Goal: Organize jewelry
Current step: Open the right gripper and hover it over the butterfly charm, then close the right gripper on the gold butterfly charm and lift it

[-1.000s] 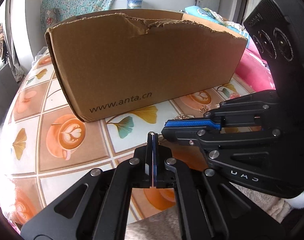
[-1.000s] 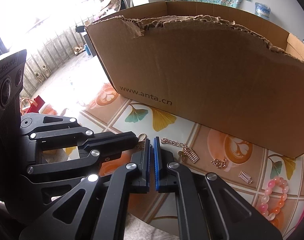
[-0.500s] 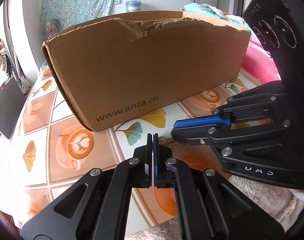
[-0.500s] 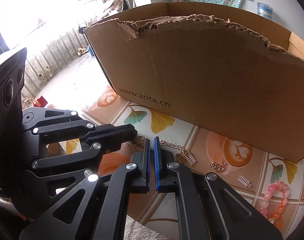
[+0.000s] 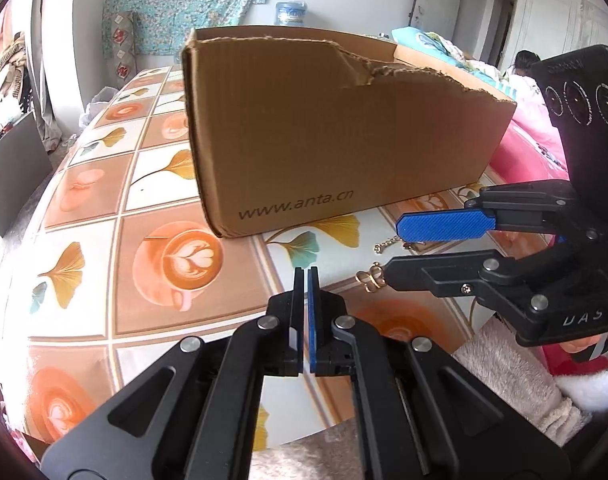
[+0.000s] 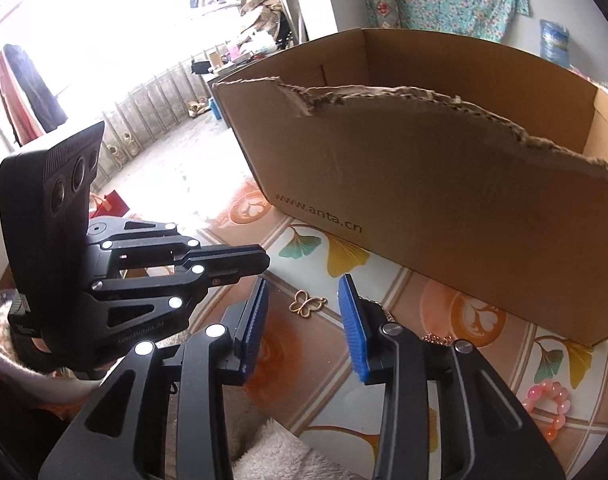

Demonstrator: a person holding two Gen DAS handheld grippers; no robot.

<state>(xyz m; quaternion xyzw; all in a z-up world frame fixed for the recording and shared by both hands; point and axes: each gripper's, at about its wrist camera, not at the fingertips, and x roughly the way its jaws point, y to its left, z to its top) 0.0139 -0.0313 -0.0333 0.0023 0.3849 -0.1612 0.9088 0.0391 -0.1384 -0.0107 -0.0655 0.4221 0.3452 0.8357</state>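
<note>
The right tool point(image 6: 304, 312) is spread wide over a gold butterfly charm point(image 6: 307, 303) on the tabletop point(image 5: 88, 208); the left tool point(image 5: 303, 280) is pressed together, holding nothing. One torn box point(image 6: 444, 200) stands behind. Only the right view shows one pink bead bracelet point(image 6: 548, 408).

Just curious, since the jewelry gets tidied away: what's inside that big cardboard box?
Only bare inner walls of the cardboard box show over its torn front edge. Its floor is hidden, so any contents cannot be seen.
</note>
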